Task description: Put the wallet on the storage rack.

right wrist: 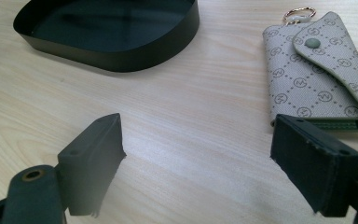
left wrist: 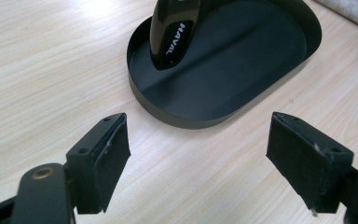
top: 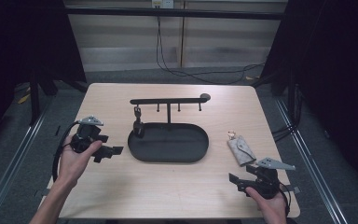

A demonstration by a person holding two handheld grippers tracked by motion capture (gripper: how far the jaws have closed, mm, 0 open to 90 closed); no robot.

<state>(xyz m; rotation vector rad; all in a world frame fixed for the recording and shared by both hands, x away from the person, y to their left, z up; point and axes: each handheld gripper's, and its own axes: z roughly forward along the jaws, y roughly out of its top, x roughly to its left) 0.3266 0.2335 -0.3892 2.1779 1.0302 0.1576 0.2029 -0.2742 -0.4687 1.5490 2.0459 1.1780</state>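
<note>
At the near right corner of the pale wood-grain counter [top: 168,186], the person's right hand [top: 272,205] holds the right claw [top: 235,179], its jaws spread wide with nothing between them. In the right gripper view that claw [right wrist: 198,163] hangs over bare wood, with a grey monogram-patterned fabric key pouch [right wrist: 319,74] lying flat just beyond its right jaw, snap flap closed and a small gold ring [right wrist: 300,11] at its far end. From above, the pouch [top: 241,149] lies just beyond the right claw and to the right of the tray, apart from it. On the near left, the left hand [top: 77,161] holds the left claw [top: 109,151], jaws likewise spread and empty, aimed at the tray; in the left gripper view this claw [left wrist: 198,158] faces the rim of the black oval metal tray [left wrist: 186,119]. A glossy black key fob lettered HAVAL [left wrist: 172,32] hangs over the tray's left end. The tray [top: 193,156] sits mid-counter, a black post and hook bar [top: 168,101] rising from its far edge, the fob [top: 138,125] dangling from the leftmost hook. Beyond the counter, black cables [top: 200,74] trail across grey floor.
</note>
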